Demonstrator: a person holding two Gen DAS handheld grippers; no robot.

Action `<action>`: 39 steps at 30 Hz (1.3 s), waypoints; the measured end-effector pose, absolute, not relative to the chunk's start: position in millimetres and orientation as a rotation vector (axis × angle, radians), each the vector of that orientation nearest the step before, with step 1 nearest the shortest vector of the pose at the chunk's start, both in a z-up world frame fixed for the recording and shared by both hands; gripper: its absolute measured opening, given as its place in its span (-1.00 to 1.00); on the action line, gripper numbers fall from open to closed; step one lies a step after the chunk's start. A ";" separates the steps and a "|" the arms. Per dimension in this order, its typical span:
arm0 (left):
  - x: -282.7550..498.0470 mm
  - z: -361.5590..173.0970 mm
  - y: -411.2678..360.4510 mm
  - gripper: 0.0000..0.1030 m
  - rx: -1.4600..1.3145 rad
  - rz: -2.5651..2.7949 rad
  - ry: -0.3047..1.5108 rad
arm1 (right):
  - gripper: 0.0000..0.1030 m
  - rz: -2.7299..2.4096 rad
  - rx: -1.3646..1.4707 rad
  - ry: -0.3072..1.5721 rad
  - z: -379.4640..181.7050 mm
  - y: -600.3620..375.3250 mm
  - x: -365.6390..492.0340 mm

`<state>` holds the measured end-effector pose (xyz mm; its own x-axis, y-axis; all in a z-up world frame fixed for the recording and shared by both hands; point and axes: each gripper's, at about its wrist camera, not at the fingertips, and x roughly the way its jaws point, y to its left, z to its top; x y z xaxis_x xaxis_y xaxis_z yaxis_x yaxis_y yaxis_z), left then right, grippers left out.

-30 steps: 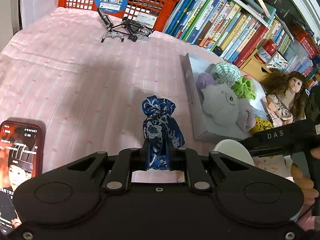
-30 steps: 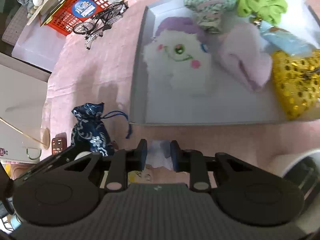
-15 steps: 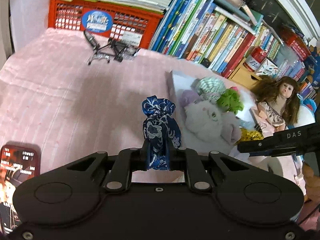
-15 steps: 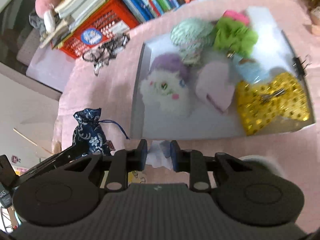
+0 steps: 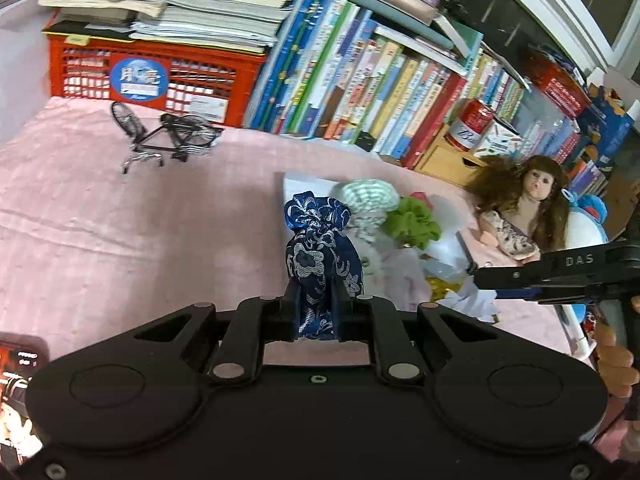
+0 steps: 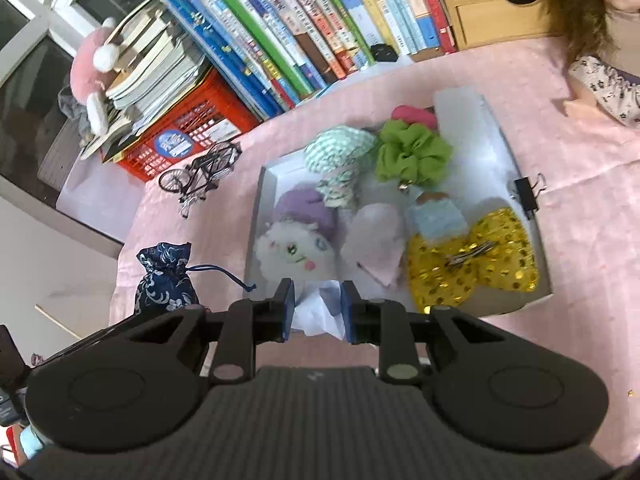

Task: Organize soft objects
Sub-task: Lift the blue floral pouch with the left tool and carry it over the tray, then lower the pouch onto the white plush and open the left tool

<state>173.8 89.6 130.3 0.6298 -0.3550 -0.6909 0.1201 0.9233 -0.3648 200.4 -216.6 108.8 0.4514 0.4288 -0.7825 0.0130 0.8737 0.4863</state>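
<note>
Blue brocade pouch (image 5: 320,264) is kept pinched upright in the closed left claw (image 5: 316,312), and a crumpled white tissue (image 6: 320,312) is clamped in the right claw (image 6: 318,308), both angled downward above the pink-covered bench (image 5: 120,240), apparently for placing in the grey tray (image 6: 256,216) of soft toys.

left wrist: low, near, facing far over pink striped tablecloth (image 5: 120,220)
right wrist: higher, looking down
shared: shallow grey cardboard tray (image 6: 256,216) (image 5: 285,184)
</note>
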 end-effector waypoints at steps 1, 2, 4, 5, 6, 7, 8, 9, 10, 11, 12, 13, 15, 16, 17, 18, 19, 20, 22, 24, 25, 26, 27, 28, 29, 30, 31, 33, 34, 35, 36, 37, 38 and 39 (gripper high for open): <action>175.3 131.5 85.5 -0.74 -0.295 -0.281 0.852 | -0.44 0.262 0.462 1.078 108.9 -218.4 200.4; 177.2 132.5 81.4 -0.74 -0.293 -0.287 0.856 | -0.44 0.257 0.460 1.075 108.7 -220.0 200.7; 179.9 132.8 75.2 -0.74 -0.291 -0.296 0.868 | -0.44 0.249 0.458 1.070 108.2 -222.3 201.0; 181.9 132.8 71.3 -0.74 -0.291 -0.302 0.876 | -0.44 0.247 0.457 1.068 107.9 -223.4 200.9; 183.3 132.0 67.7 -0.74 -0.290 -0.306 0.884 | -0.44 0.244 0.455 1.066 107.6 -224.5 201.0; 184.5 131.5 64.0 -0.74 -0.287 -0.308 0.890 | -0.44 0.242 0.453 1.064 107.7 -225.2 200.7; 185.9 130.6 60.0 -0.74 -0.282 -0.311 0.898 | -0.44 0.239 0.448 1.060 107.8 -225.9 200.6; 187.0 129.3 56.1 -0.74 -0.277 -0.314 0.904 | -0.44 0.237 0.444 1.056 108.2 -226.6 200.8; 187.9 128.6 51.8 -0.74 -0.272 -0.317 0.910 | -0.44 0.235 0.440 1.051 108.5 -226.9 200.9; 188.4 128.2 48.3 -0.74 -0.266 -0.320 0.915 | -0.44 0.232 0.437 1.045 109.1 -227.1 201.1; 188.5 127.7 44.5 -0.74 -0.258 -0.324 0.918 | -0.44 0.230 0.433 1.038 109.3 -227.4 201.1; 188.7 127.3 41.0 -0.74 -0.250 -0.327 0.922 | -0.44 0.227 0.428 1.030 109.9 -227.5 200.9; 189.1 126.6 33.5 -0.74 -0.232 -0.335 0.930 | -0.44 0.221 0.413 1.016 110.5 -227.0 200.7; 189.6 126.0 30.2 -0.74 -0.223 -0.337 0.937 | -0.44 0.220 0.407 1.013 110.2 -226.5 200.6; 190.4 125.4 26.8 -0.74 -0.215 -0.339 0.944 | -0.44 0.221 0.404 1.011 109.9 -226.2 200.6; 191.4 124.5 23.7 -0.74 -0.208 -0.339 0.951 | -0.44 0.221 0.399 1.011 109.1 -225.5 200.7; 192.7 123.5 20.5 -0.74 -0.200 -0.337 0.959 | -0.44 0.222 0.393 1.009 108.2 -224.8 200.8; 193.8 122.5 17.1 -0.74 -0.191 -0.334 0.965 | -0.44 0.221 0.386 1.004 107.0 -223.8 200.8; 195.9 120.9 10.2 -0.74 -0.171 -0.331 0.973 | -0.52 0.217 0.379 1.000 105.0 -222.0 201.6; 197.9 119.5 3.5 -0.74 -0.155 -0.331 0.979 | -0.66 0.215 0.380 1.003 102.8 -220.8 203.1; 199.0 119.0 0.2 -0.74 -0.147 -0.333 0.981 | -0.66 0.215 0.381 1.004 101.9 -220.4 203.8; 199.6 118.2 -3.2 -0.74 -0.138 -0.333 0.984 | -0.67 0.215 0.378 1.003 100.9 -219.5 204.9; 200.8 117.4 -6.6 -0.74 -0.128 -0.334 0.986 | -0.67 0.210 0.371 1.003 100.0 -218.6 205.7; 202.6 115.3 -10.4 -0.74 -0.117 -0.335 0.990 | -0.67 0.203 0.362 1.003 98.8 -217.5 206.8; 204.3 113.4 -12.7 -0.74 -0.112 -0.331 0.996 | -0.67 0.196 0.359 1.008 96.7 -216.9 208.1; 206.6 110.8 -14.9 -0.74 -0.108 -0.326 1.006 | -0.68 0.195 0.364 1.013 94.6 -217.2 208.8; 209.2 108.5 -17.1 -0.74 -0.105 -0.324 1.013 | -0.68 0.200 0.372 1.022 92.2 -217.7 208.9; 214.5 102.0 -19.9 -0.74 -0.100 -0.315 1.032 | -0.68 0.209 0.372 1.036 88.6 -217.1 208.6; 216.9 98.8 -20.9 -0.74 -0.096 -0.311 1.042 | -0.68 0.211 0.365 1.040 87.3 -216.3 208.1; 219.6 94.9 -21.6 -0.74 -0.098 -0.308 1.054 | -0.67 0.213 0.355 1.046 85.9 -215.5 207.5; 221.6 92.1 -22.3 -0.74 -0.099 -0.304 1.063 | -0.67 0.214 0.349 1.050 84.8 -214.9 207.2; 224.1 88.6 -22.9 -0.74 -0.099 -0.300 1.075 | -0.67 0.218 0.345 1.056 83.5 -214.6 207.1; 226.1 86.7 -23.3 -0.74 -0.099 -0.296 1.080 | -0.67 0.222 0.343 1.062 82.1 -214.2 207.5; 228.2 84.8 -23.6 -0.74 -0.098 -0.290 1.084 | -0.66 0.227 0.339 1.070 80.6 -213.2 208.2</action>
<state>228.2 -23.6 84.8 0.4341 -0.2807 -0.8560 0.1847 0.9578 -0.2204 208.2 -213.2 80.6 0.4645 0.3433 -0.8163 -0.0183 0.9253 0.3788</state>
